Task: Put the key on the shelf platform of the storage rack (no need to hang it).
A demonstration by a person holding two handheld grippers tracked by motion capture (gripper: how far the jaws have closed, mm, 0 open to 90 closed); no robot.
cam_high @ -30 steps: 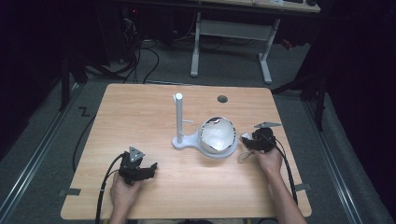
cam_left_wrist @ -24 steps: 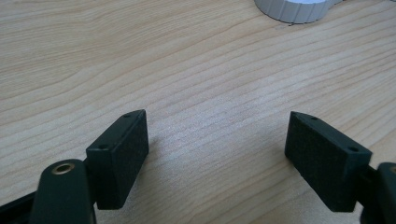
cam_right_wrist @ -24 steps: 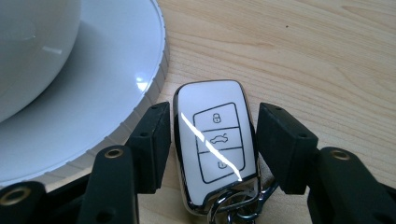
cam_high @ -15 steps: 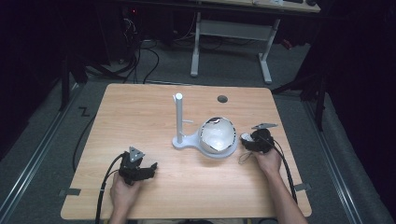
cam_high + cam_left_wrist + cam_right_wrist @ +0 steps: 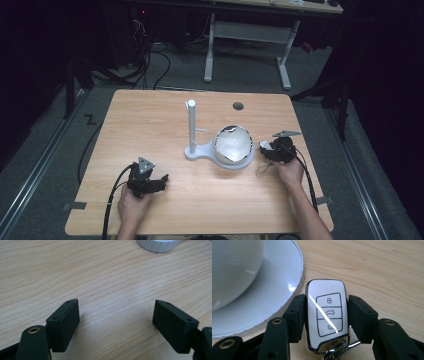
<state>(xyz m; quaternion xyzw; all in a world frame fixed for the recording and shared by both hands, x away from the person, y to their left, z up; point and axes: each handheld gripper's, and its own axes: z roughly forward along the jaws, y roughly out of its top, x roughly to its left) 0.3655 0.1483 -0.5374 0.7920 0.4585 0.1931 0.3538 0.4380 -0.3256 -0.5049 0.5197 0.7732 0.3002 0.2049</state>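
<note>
Two grippers rest on your wooden table (image 5: 150, 130), so take stock from the biggest thing down. The table carries a white stand (image 5: 200, 150): a flat base with a thin upright post (image 5: 191, 125) at one end and a round dish with a shiny domed bowl (image 5: 233, 146) at the other. In the right gripper view the dish's ribbed white rim (image 5: 298, 282) sits just beside your jaws, almost touching them.

Your right gripper (image 5: 265, 148) lies at the right edge of that dish, and its jaws are clamped on the two long sides of a white car key fob (image 5: 327, 315). The fob faces up, its lock, boot and unlock buttons readable, and a metal ring with a bit of chain (image 5: 334, 350) hangs from its near end. It seems low over the wood, though you cannot tell from these views whether it touches.

Your left gripper (image 5: 157, 182) sits well apart, near the front left of the table, its jaws spread wide with nothing but bare wood between them.

By my reading the pick-up is done: you have the key firmly. What remains is the delivery, most likely onto the dish or the post's small side peg (image 5: 201, 130), then letting go.
</note>
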